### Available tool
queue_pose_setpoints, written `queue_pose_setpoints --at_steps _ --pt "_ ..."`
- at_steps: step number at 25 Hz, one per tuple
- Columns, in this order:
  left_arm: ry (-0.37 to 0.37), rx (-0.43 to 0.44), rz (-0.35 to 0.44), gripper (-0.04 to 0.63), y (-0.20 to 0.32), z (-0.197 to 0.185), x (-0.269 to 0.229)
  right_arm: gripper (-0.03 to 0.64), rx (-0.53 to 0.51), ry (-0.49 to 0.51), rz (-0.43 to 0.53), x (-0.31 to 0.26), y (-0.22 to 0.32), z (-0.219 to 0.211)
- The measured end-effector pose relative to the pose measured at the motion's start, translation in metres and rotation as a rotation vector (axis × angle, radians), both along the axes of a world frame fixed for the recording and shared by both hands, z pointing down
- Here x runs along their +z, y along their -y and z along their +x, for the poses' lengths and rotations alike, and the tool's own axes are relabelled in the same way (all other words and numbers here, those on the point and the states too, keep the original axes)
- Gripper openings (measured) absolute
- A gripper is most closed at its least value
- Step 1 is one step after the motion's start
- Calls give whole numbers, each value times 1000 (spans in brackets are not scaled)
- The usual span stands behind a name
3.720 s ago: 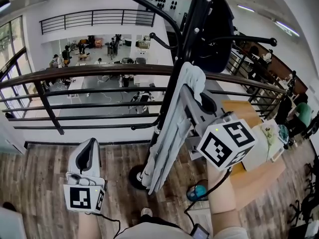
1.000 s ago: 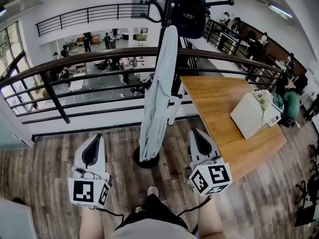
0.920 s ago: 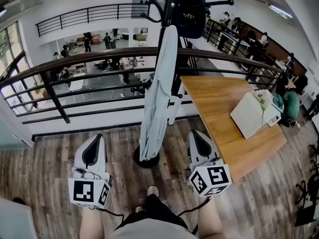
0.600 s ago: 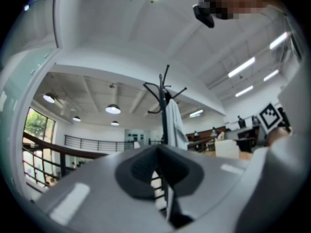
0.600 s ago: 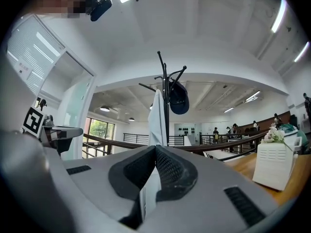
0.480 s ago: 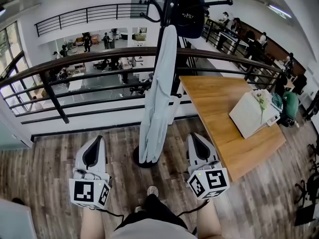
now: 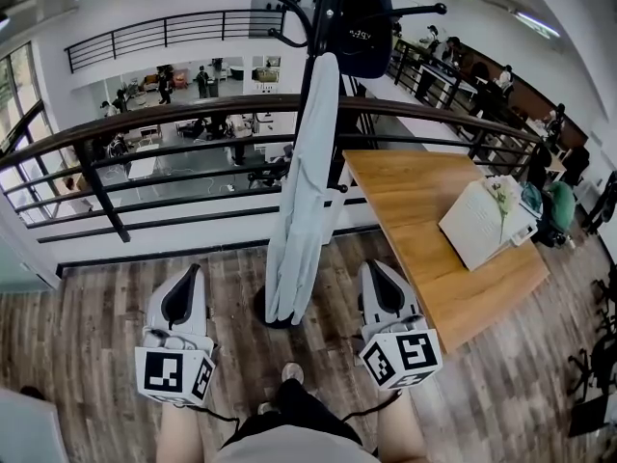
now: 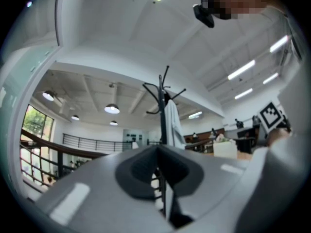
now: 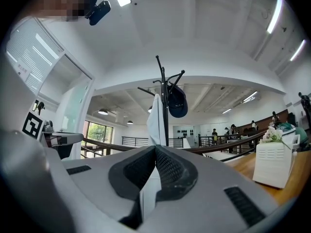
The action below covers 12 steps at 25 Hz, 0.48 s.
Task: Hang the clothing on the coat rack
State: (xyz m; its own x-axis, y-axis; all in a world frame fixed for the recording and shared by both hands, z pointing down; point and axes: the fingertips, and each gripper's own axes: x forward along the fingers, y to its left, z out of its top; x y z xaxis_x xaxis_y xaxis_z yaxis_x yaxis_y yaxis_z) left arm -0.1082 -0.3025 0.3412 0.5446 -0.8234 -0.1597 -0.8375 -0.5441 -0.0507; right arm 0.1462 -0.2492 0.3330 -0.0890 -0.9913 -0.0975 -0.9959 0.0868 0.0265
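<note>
Left gripper (image 7: 184,276): I see its jaws pressed together with nothing between them, held low at my 10 o'clock above the wood floor (image 7: 87,336).
Right gripper (image 7: 375,268): jaws likewise together and empty, at my 2 o'clock, near the table's near edge.
Clothing: the pale garment (image 7: 304,191) hangs full length from the coat rack (image 7: 322,37) at my 12 o'clock, between the 2 grippers and apart from both.
Coat rack: black pole, upright, beside the railing (image 7: 145,125); a dark cap (image 7: 364,22) hangs near its top, right of the garment.
Table (image 7: 415,220): wooden, at 2 o'clock, with 1 white box (image 7: 477,225) on it.
</note>
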Motion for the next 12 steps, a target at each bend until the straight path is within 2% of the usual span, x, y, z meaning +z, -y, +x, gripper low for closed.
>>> queue_pose_setpoints --at_steps 12 --pt "-8 7 -2 9 1 9 0 0 6 5 -1 -1 -2 8"
